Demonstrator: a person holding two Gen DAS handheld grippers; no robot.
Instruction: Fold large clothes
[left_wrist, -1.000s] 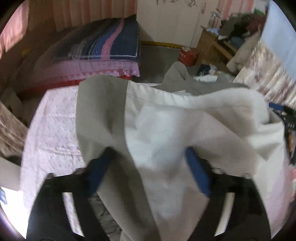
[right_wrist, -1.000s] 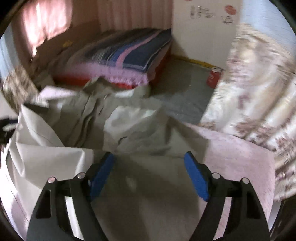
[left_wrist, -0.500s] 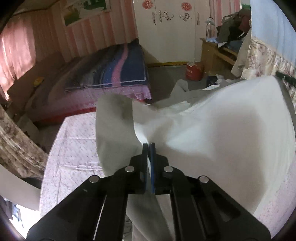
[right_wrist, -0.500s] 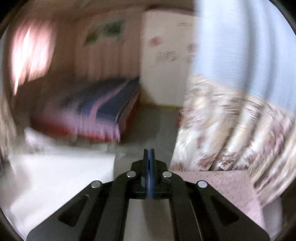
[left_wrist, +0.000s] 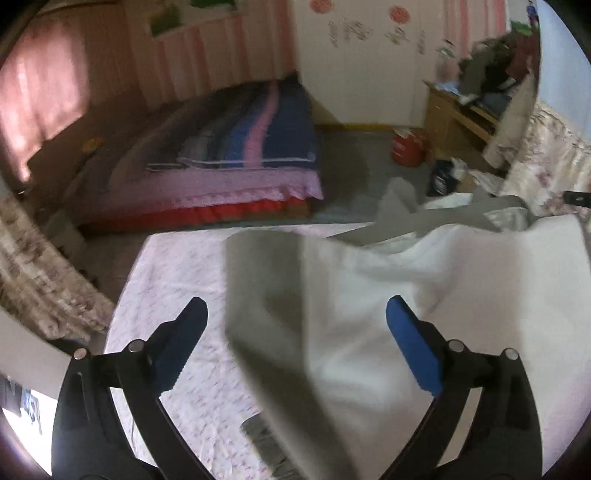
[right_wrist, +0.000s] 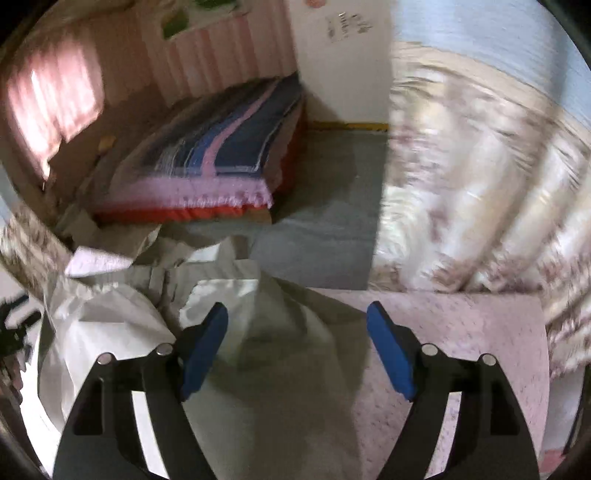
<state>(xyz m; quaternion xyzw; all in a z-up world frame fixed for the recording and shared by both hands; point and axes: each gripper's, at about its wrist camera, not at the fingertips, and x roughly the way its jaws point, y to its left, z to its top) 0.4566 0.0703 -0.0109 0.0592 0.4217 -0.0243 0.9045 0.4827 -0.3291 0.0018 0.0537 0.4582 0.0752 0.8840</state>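
Where the room opens out behind the work, a bed with a striped blue and pink cover fills the far left, a white wardrobe stands at the back wall, and a wooden desk piled with clothes sits to the right of it. A floral curtain takes up the right side of the right wrist view.

In front lies the bench, spread with a pale pink dotted cloth. On it rests the garment, large, grey outside with a white lining, rumpled and partly turned over itself. In the left wrist view it covers the middle and right of the bench, its grey edge running down the middle of the frame. In the right wrist view it lies on the left and centre, leaving the pink cloth bare to the right.

The left tongs stand wide apart, hovering over the garment's grey edge, gripping nothing. The right tongs are likewise spread, with the garment's grey fabric under the gap between the blue pads; whether those pads touch the cloth cannot be told.

A red can stands on the floor near the desk.
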